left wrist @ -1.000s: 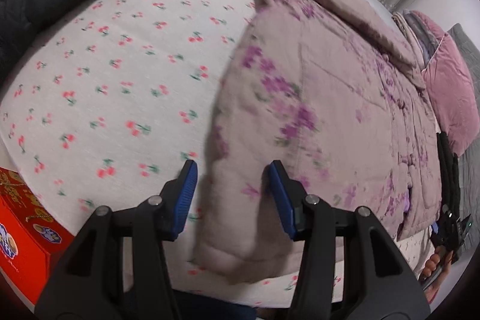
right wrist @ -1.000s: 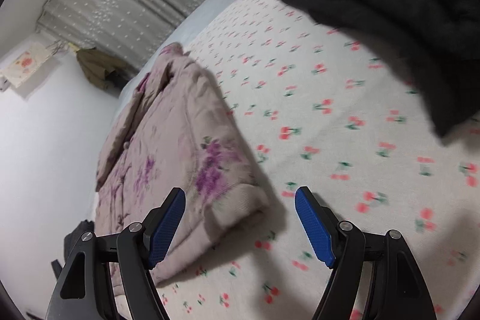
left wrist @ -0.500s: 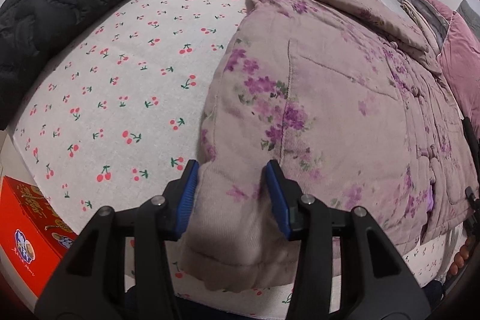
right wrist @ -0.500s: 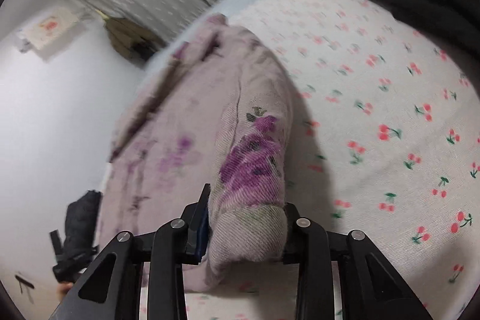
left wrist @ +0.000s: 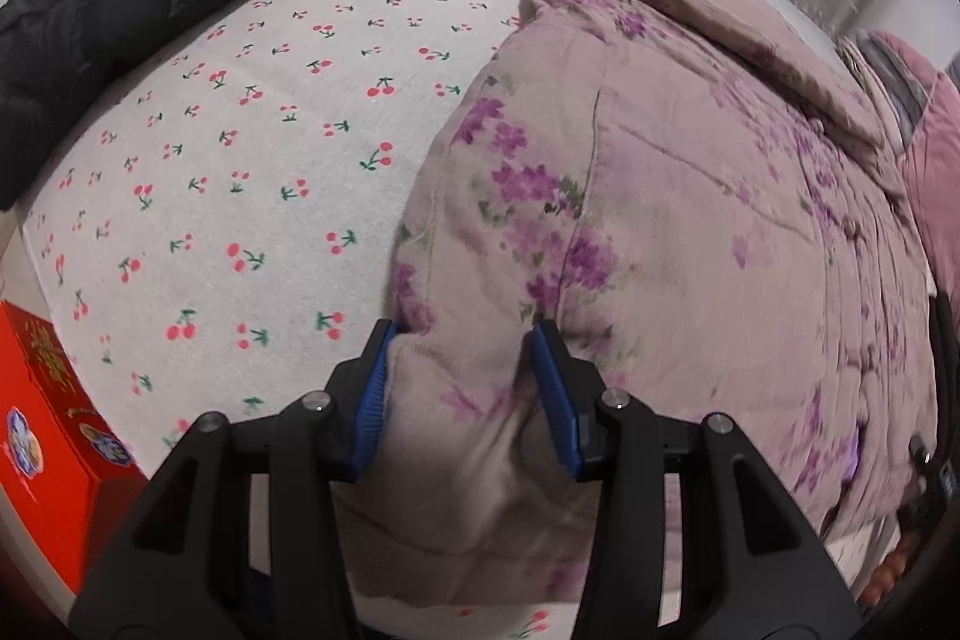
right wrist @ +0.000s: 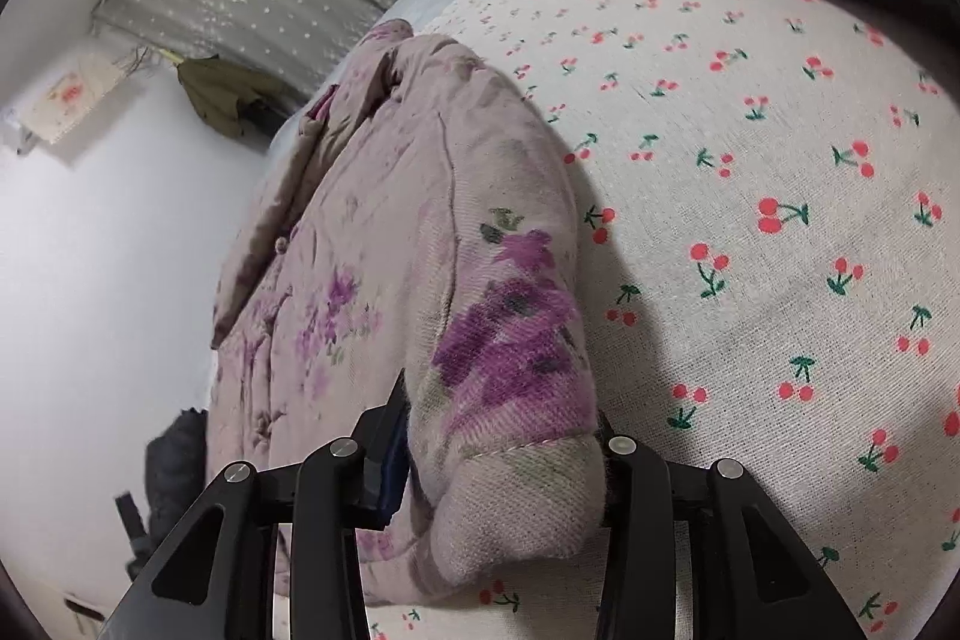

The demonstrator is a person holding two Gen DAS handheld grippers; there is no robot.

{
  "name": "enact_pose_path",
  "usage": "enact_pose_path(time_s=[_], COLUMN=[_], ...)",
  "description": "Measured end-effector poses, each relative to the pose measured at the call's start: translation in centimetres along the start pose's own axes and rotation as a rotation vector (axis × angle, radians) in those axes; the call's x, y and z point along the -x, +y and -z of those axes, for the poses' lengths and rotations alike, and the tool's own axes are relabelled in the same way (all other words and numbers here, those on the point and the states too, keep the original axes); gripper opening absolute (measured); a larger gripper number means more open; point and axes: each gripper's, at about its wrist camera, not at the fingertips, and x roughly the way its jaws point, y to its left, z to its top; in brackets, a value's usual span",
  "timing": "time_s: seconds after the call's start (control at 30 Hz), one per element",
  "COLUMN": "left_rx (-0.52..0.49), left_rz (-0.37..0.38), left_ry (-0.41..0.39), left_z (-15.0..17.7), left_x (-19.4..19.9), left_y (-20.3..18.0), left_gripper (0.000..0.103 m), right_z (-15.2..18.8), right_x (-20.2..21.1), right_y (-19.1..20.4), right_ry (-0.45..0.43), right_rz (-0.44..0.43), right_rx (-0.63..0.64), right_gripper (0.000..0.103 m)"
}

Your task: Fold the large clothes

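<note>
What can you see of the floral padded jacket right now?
The floral padded jacket is thick, quilted, dusty pink cloth printed with purple flowers, with a collar and a row of cloth knot buttons. It lies spread on the cherry-print bedsheet, near a pink pillow. The left claw pinches its near edge; the right claw has just closed on a bunched fold.

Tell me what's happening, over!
Left gripper and right gripper both clamped on the floral padded jacket. Jacket lies on the cherry sheet. Black coat well clear.
</note>
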Motion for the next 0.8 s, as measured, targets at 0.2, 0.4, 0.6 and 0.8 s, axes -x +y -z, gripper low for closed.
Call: enact_pose_path(time_s=[0.2, 0.4, 0.6, 0.8], left_rx=[0.029, 0.124, 0.157, 0.176], left_rz=[0.039, 0.123, 0.187, 0.271], left_ry=[-0.036, -0.118, -0.236, -0.301], left_z=[0.1, 0.1, -0.2, -1.2], left_x=[0.5, 3.6, 9.1, 15.3], left_y=[0.0, 2.5, 2.8, 5.4], left_gripper=[0.015, 0.012, 0.011, 0.01], right_z=[0.4, 0.7, 0.8, 3.6], right_x=[1.7, 5.5, 10.5, 16.5], right_y=[1.8, 6.1, 11.1, 13.9], right_ry=[-0.071, -0.149, -0.204, -0.24], right_rz=[-0.106, -0.152, -0.223, -0.261], right_rx=[-0.038, 0.03, 0.132, 0.251], right_gripper=[0.024, 0.019, 0.016, 0.012])
